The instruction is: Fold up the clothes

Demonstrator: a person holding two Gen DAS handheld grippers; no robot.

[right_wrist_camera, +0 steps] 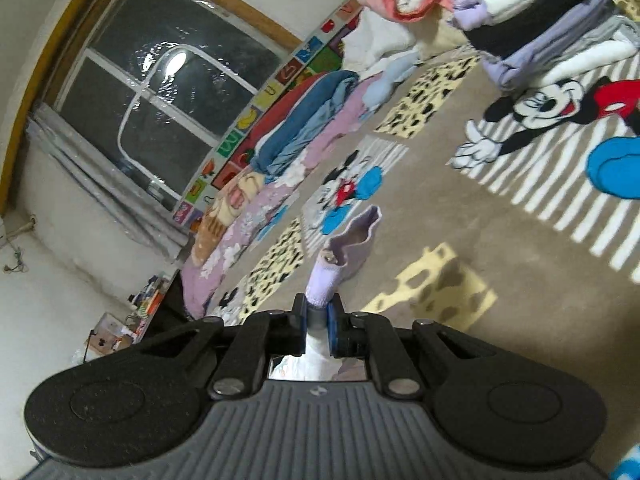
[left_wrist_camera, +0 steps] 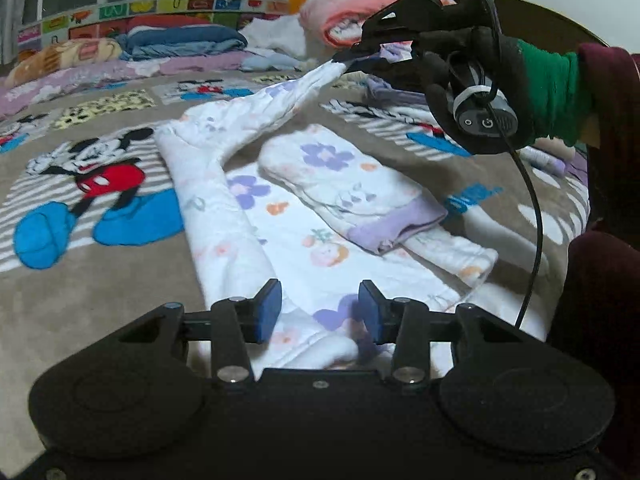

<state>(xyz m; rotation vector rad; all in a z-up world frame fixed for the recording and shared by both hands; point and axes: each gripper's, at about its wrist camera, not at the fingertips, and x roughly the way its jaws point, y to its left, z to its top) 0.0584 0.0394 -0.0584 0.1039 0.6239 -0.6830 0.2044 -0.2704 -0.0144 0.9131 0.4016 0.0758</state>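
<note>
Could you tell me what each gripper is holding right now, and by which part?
The right gripper pinches the floral garment's lilac sleeve cuff. The left gripper stands open over the garment, holding nothing.

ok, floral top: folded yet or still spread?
Partly folded. One sleeve lies across the floral top; the other sleeve is lifted, its cuff pinched in the right gripper.

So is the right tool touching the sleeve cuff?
Touching. The right wrist view shows the right tool pinching the lilac cuff between its pads.
</note>
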